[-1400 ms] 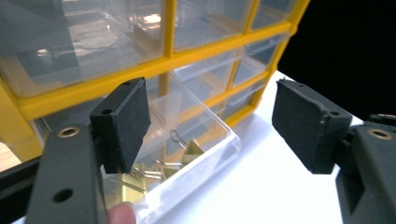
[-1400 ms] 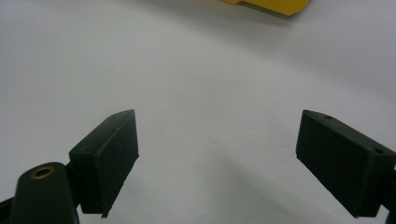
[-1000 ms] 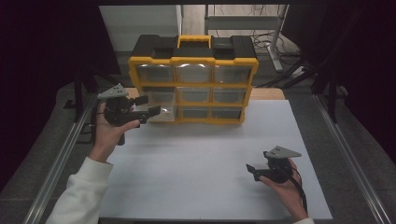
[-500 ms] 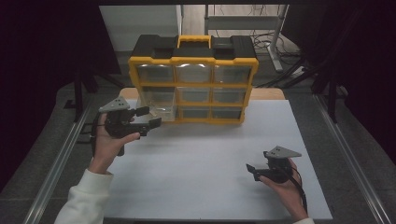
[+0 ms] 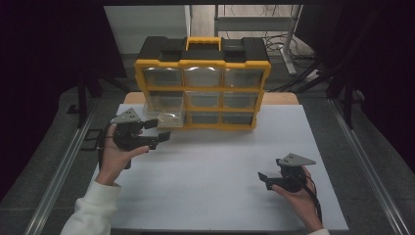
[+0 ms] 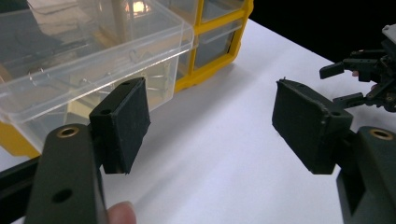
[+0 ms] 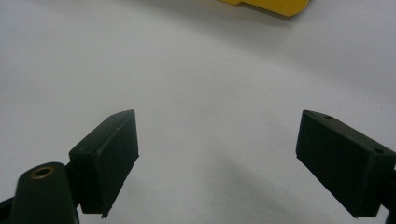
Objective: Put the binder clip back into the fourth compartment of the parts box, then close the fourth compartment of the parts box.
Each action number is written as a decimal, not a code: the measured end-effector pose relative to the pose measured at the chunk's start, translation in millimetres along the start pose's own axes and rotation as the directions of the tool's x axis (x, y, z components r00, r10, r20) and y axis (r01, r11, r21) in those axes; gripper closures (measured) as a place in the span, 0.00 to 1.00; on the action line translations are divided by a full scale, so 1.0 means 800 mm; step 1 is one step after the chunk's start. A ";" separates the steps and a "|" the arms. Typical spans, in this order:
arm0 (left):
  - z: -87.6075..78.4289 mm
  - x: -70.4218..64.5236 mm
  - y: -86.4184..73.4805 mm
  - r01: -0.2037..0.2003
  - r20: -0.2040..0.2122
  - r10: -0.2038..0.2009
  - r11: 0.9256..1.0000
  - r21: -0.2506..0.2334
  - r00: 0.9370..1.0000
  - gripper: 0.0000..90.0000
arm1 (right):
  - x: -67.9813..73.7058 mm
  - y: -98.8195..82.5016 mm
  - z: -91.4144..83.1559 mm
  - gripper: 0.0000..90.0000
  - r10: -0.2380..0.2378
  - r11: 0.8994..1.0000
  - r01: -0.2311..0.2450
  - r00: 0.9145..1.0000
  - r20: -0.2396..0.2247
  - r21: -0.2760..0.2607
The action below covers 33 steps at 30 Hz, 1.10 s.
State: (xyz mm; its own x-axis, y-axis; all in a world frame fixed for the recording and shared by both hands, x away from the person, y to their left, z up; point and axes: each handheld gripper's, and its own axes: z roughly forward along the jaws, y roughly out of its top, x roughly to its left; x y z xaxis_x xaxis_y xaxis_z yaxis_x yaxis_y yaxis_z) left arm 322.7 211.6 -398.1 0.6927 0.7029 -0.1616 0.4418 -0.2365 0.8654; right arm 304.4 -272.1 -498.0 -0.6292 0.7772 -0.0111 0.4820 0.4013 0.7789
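Note:
A yellow and black organizer [image 5: 202,61] with clear drawers stands at the back of the white table [image 5: 220,196]. Its bottom left drawer [image 5: 166,116] is pulled part way out and looks see-through in the left gripper view, drawer [image 6: 84,56]. My left gripper [image 5: 159,129] hovers just in front of that drawer, held in a hand, open with nothing between its pads [image 6: 126,119]. My right gripper [image 5: 265,180] rests low at the near right of the table, also open and empty, its pads [image 7: 109,154] over bare white surface.
Metal rails run along both sides of the table, such as the left rail [image 5: 58,171]. A corner of the yellow organizer [image 7: 266,5] shows ahead of the right gripper. The right gripper [image 6: 369,77] appears far off in the left gripper view.
My left gripper has sunk lower and drifted slightly right in front of the pulled-out drawer, its jaws still wide. The right gripper has stayed where it was.

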 end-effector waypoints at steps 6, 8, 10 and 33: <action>0.008 0.002 -0.006 0.007 0.000 -0.007 1.000 0.022 1.000 0.31 | 0.000 0.000 0.001 0.15 0.000 1.000 0.000 1.000 -0.001 0.004; 0.011 0.003 -0.007 0.007 -0.001 -0.007 1.000 0.029 1.000 0.31 | 0.000 0.000 0.001 0.15 -0.001 1.000 0.002 1.000 -0.002 0.003; 0.013 0.003 -0.008 0.006 -0.004 -0.006 0.999 0.035 1.000 0.31 | 0.000 0.000 0.000 0.15 -0.001 1.000 0.001 1.000 -0.001 0.002; 0.031 0.015 -0.020 0.030 -0.045 -0.026 0.997 0.077 0.999 0.59 | 0.000 -0.001 0.000 0.15 -0.002 1.000 0.002 1.000 0.002 0.005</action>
State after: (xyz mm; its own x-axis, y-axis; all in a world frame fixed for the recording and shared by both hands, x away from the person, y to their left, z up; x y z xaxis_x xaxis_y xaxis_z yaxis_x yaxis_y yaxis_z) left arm 338.2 207.0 -425.6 0.6546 0.7383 -0.1628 0.5047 -0.2663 0.8212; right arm 304.2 -272.3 -498.8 -0.6291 0.7772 -0.0141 0.4834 0.4054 0.7759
